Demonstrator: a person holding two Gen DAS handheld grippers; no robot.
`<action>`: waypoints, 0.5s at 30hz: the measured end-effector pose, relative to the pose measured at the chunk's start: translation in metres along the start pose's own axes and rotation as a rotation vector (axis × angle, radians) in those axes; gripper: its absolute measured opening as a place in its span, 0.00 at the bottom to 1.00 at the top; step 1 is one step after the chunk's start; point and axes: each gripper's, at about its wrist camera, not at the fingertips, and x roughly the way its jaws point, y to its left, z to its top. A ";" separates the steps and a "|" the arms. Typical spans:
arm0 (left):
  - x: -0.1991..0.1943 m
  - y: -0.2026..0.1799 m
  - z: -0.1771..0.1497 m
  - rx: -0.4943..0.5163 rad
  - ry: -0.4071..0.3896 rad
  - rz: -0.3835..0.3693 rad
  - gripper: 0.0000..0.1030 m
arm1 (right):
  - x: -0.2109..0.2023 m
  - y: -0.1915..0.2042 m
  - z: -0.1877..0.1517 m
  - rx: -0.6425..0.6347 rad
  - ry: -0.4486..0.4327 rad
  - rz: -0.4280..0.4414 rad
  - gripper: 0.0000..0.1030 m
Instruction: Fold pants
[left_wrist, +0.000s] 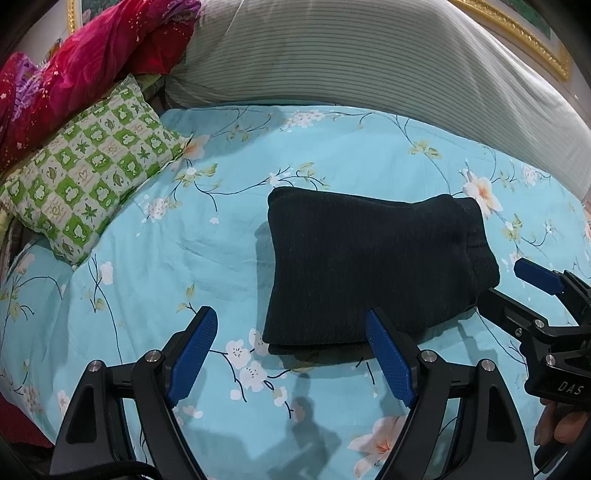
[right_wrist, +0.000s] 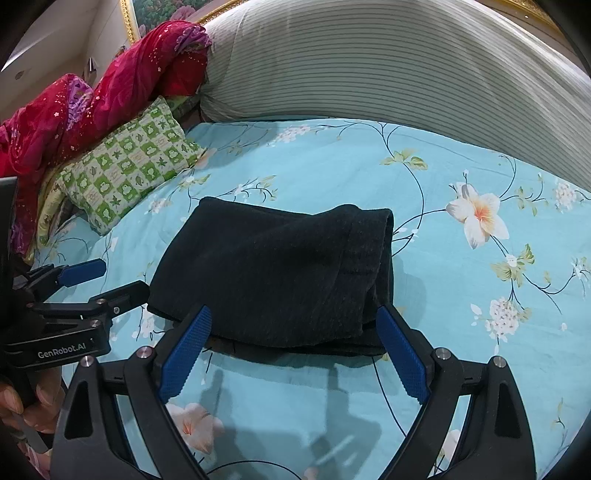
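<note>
The dark pants (left_wrist: 369, 266) lie folded into a thick rectangular bundle on the light blue floral bedsheet (left_wrist: 184, 258). They also show in the right wrist view (right_wrist: 280, 273). My left gripper (left_wrist: 291, 325) is open and empty, just in front of the bundle's near left corner. My right gripper (right_wrist: 293, 325) is open and empty, its jaws spread along the bundle's near edge. In the left wrist view the right gripper (left_wrist: 506, 284) sits beside the bundle's right end. In the right wrist view the left gripper (right_wrist: 110, 280) sits beside its left corner.
A green checked pillow (left_wrist: 92, 170) lies at the left on the bedsheet (right_wrist: 480, 332). A red floral blanket (left_wrist: 74, 70) is piled behind it. A large grey striped bolster (left_wrist: 369, 62) runs along the back of the bed.
</note>
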 end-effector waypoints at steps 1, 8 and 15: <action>0.000 0.000 0.000 0.001 -0.001 0.000 0.81 | 0.000 0.000 0.000 0.001 0.000 -0.001 0.88; 0.001 -0.004 0.003 0.013 -0.004 -0.002 0.80 | 0.002 -0.005 0.001 0.014 0.004 -0.007 0.88; 0.003 -0.005 0.004 0.014 0.005 -0.008 0.80 | 0.004 -0.010 0.000 0.031 0.011 -0.013 0.88</action>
